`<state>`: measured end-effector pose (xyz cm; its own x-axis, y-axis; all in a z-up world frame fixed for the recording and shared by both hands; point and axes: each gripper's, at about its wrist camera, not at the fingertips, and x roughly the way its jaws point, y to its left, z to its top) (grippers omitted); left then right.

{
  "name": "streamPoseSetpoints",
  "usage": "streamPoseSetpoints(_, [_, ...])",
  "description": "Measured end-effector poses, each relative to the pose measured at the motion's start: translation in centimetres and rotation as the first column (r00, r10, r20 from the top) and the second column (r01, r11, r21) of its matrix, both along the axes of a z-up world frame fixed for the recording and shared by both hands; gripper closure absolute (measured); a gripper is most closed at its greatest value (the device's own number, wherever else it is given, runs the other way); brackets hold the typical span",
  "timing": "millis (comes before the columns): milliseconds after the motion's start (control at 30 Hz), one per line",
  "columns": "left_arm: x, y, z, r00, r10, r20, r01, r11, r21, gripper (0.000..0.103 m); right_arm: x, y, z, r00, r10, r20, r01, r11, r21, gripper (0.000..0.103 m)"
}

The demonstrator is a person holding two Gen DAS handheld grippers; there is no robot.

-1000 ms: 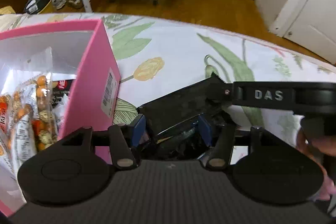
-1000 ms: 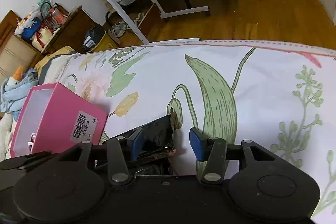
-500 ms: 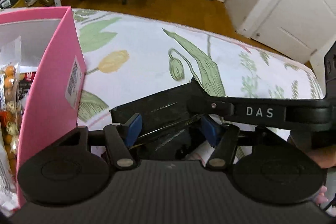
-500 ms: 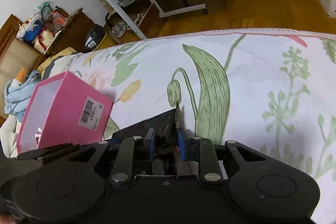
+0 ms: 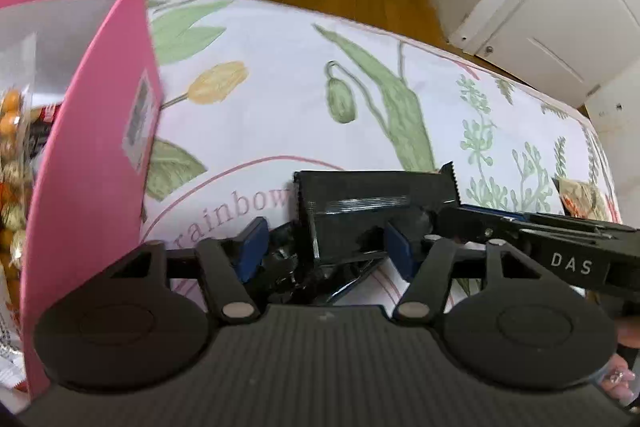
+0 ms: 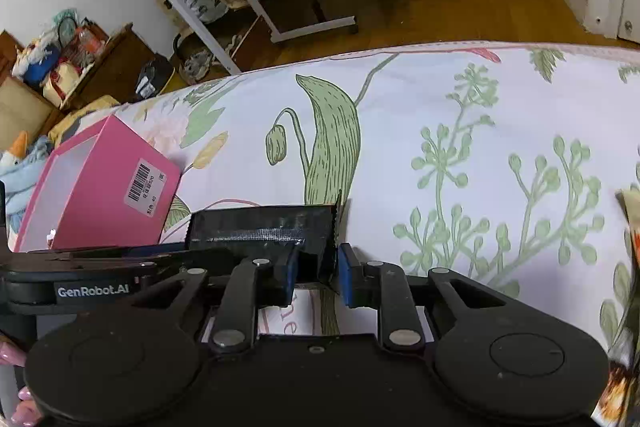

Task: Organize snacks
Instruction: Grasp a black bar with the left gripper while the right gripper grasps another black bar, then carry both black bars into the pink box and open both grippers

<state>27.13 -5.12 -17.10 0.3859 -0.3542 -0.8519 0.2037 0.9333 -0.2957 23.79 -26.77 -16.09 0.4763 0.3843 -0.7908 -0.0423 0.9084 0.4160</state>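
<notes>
A black foil snack packet [image 5: 360,211] lies between both grippers over the floral cloth. My right gripper [image 6: 316,273] is shut on the packet's [image 6: 264,227] right end. My left gripper [image 5: 324,247] is open, its blue pads either side of the packet's crumpled near end. A pink box [image 5: 88,163] stands at the left with several nut snack packs [image 5: 12,147] inside; it also shows in the right wrist view [image 6: 108,187].
Another snack pack [image 5: 580,197] lies on the cloth at the far right, also at the right edge of the right wrist view [image 6: 630,227]. The cloth-covered table [image 6: 440,131] ends at a wooden floor with a rolling desk and shelves beyond.
My right gripper has closed on the black packet and turned it level. My left gripper has opened and drawn back to the right, away from the pink box.
</notes>
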Motion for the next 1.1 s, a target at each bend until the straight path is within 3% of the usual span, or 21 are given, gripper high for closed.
streamPoseSetpoints(33, [-0.2,-0.3,0.0,1.000,-0.016,0.010,0.016,1.000,-0.002,0.052,-0.1,-0.1,-0.1,1.000,-0.006,-0.002,0.006,1.000,0.010,0.076])
streamPoseSetpoints(167, [-1.2,-1.7,0.4,0.996,-0.076,0.048,0.075,0.997,0.029,0.057,-0.8,-0.2,-0.2,0.999,-0.034,-0.014,0.034,0.999,-0.005,0.070])
streamPoseSetpoints(400, [-3.8,-2.1,2.1,0.984,-0.165,0.061,0.161,0.984,0.073,0.058,-3.3,-0.4,0.6,0.998,-0.054,-0.032,0.056,0.997,0.054,0.061])
streamPoseSetpoints(700, [-11.3,0.0,6.3,0.940,-0.311,0.139,0.290,0.944,0.155,0.058,-8.8,2.9,3.7,0.997,-0.039,-0.071,0.043,0.998,0.052,0.055])
streamPoseSetpoints(900, [-14.9,3.5,8.7,0.949,-0.296,0.107,0.282,0.951,0.126,0.058,-11.5,6.5,7.0,0.998,0.043,-0.050,-0.045,0.999,-0.026,0.052])
streamPoseSetpoints(1100, [-16.6,8.0,12.5,0.950,-0.273,0.149,0.255,0.958,0.128,0.058,-12.8,10.5,10.7,0.991,0.133,0.013,-0.133,0.990,-0.051,0.052])
